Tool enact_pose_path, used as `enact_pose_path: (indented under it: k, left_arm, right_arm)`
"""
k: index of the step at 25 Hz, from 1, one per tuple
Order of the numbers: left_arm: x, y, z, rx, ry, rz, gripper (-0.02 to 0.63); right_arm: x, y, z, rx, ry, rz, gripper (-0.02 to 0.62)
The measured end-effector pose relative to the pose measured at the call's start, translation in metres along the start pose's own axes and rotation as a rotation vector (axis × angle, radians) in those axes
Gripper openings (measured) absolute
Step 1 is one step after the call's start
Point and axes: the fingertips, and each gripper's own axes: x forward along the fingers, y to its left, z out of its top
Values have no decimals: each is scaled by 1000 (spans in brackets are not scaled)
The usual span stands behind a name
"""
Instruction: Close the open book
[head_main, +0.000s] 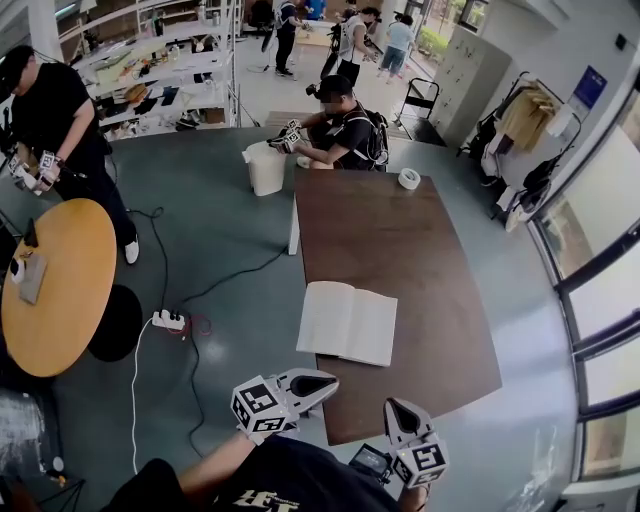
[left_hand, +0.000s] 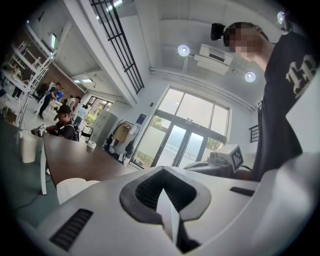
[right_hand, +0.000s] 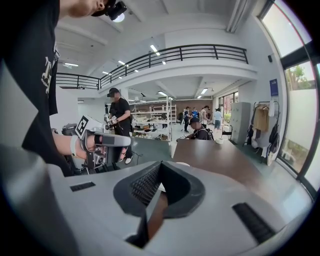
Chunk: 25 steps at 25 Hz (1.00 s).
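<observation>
I see the open book with white pages (head_main: 347, 322) lying flat on the near left part of the dark brown rectangular counter (head_main: 430, 240). Its left page reaches slightly past the counter's left edge. Whether the pages carry print I cannot make out.

Both tongs hang just off the counter's near edge, apart from the book. The left tongs (head_main: 326, 381) are pressed together with nothing between them, and so are the right tongs (head_main: 399, 407). My arms are cut off by the bottom of the head view.

In the left gripper view the gripper's pale body hides most of the book, leaving only a rounded white strip above it. The right gripper view hides it almost entirely.

At the counter's far end sits a small white roll of tape (head_main: 409, 178).
</observation>
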Motion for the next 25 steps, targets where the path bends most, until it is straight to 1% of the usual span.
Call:
enact_pose_path:
  k: [6,10,16,19,22,25]
  left_arm:
    - [-4,20,8,-8,2,12,6]
    - [-5,35,14,-10,4,13,6]
    - [6,50,11,-2,31,16,6]
    - [17,53,11,6,32,32,6]
    - [33,55,8,14,40,66,6]
    - [56,49,5,18,30,93,6]
  right_arm:
    - [20,0,13,-18,15,23,-12]
    - [29,1,17,-58,43,36,-12]
    - [33,-9,5,-50,74,38,-12]
    - [32,-21,2,-52,78,51,-12]
    - [29,-35,3,-78,64,72,-12]
    - [20,-59,-1,-90,47,91,-12]
